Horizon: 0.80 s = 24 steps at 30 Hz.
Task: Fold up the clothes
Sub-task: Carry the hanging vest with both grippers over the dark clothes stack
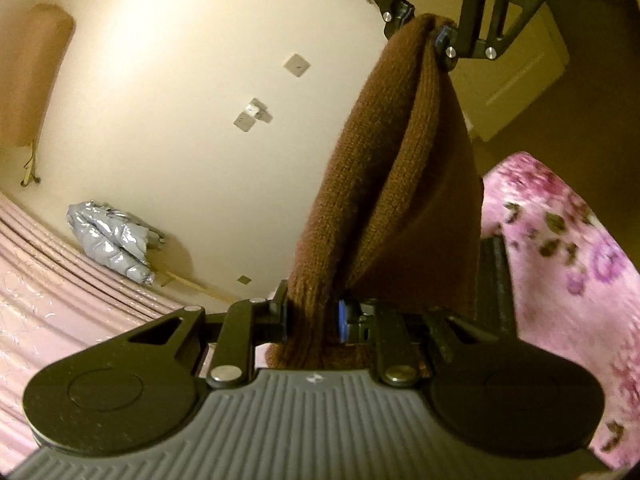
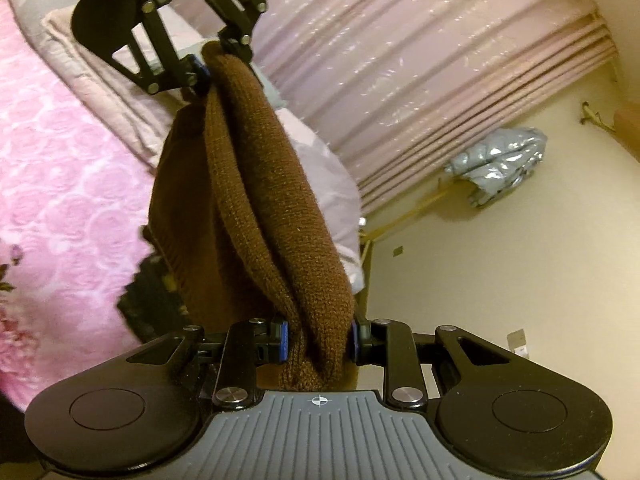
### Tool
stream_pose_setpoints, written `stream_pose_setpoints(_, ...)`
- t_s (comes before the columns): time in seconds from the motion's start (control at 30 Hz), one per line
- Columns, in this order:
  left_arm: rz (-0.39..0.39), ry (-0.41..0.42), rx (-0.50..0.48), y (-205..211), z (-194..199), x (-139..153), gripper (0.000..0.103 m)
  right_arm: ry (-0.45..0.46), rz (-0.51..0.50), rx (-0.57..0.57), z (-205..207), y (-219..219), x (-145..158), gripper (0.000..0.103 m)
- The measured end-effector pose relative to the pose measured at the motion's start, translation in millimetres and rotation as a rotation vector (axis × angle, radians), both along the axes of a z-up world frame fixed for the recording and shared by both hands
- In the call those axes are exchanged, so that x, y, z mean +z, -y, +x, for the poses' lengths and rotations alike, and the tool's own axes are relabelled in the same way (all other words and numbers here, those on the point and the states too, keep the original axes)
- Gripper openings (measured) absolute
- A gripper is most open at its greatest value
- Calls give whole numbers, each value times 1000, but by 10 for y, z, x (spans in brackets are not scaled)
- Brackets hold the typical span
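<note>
A brown knitted garment (image 1: 400,184) hangs in the air, stretched between both grippers. My left gripper (image 1: 313,318) is shut on one bunched end of it at the bottom of the left wrist view. The right gripper (image 1: 425,30) pinches the other end at the top of that view. In the right wrist view my right gripper (image 2: 319,340) clamps a thick fold of the brown knit (image 2: 256,200), and the left gripper (image 2: 218,62) holds its far end at the top. The cloth sags in long folds between them, above a pink flowered bedspread (image 2: 60,184).
The pink bedspread (image 1: 568,240) lies below right. Pale pink curtains (image 2: 420,72) hang along one side. A crumpled silver-grey item (image 2: 496,164) lies on the cream floor (image 2: 500,280) by the curtains. Folded pale bedding (image 2: 104,84) sits on the bed. A dark item (image 2: 148,300) lies under the garment.
</note>
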State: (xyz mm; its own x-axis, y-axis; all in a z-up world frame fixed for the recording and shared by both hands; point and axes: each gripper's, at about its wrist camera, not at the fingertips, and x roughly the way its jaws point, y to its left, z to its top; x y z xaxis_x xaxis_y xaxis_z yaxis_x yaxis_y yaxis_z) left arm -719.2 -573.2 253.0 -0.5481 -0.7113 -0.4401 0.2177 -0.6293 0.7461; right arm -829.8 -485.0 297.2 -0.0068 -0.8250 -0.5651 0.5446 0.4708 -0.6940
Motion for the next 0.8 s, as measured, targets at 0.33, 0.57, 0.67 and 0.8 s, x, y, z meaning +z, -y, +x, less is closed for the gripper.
stream_pose_setpoints(0.33,-125,15,247,1408,-905,47,19,-8,-109,173,-939,1777,-27,26)
stream_pose_setpoints(0.57,-67,177,312,1591,-1170,-1285,19,-108,-180,361,-1227,1876,-1367,26)
stream_pose_setpoints(0.67,33,284,297,1440,-1261,-2031,19,-139,-73,412,-1272,1744,-2045,26)
stream_pose_setpoints(0.8,45,281,297,1289,-1275,-2303,19,-107,-33,389,-1333,1542,-2334,26)
